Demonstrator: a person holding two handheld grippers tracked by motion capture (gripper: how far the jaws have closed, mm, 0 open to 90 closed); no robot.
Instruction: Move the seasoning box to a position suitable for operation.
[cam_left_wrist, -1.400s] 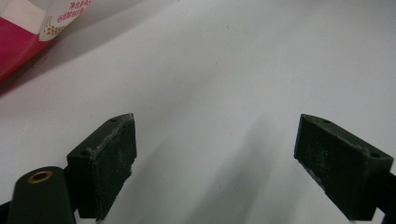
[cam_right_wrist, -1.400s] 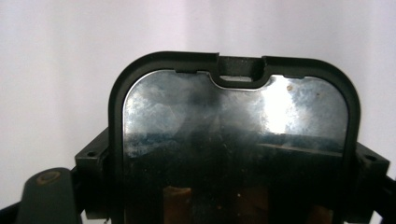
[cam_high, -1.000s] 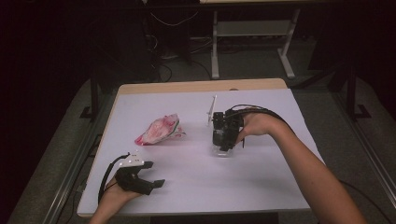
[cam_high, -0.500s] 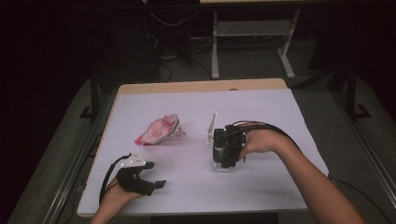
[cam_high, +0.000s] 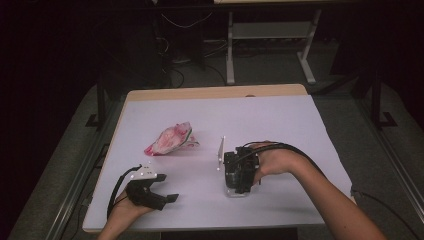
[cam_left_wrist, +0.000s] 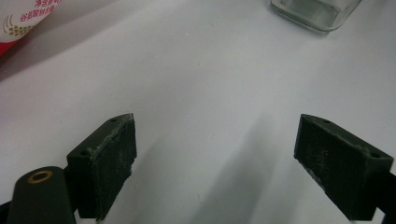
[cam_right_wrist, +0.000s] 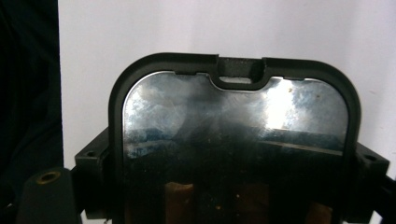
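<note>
Currently the right gripper sits at lower centre-right of the high view, fingers clamped across a black-rimmed lid atop a clear glass jar standing on the desk. Judged: glass is rigid, slick, breakable; best held by the lid's rim edges. Left gripper, lower left, fingers wide and empty. Pink packet lies apart, centre-left.

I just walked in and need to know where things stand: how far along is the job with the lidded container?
Done: the right gripper is clamped on the clear container at its black-rimmed lid. In hand: that container, on or just above the table, lid on. Left: the pink packet lies untouched, and the left gripper is open, holding nothing.
</note>
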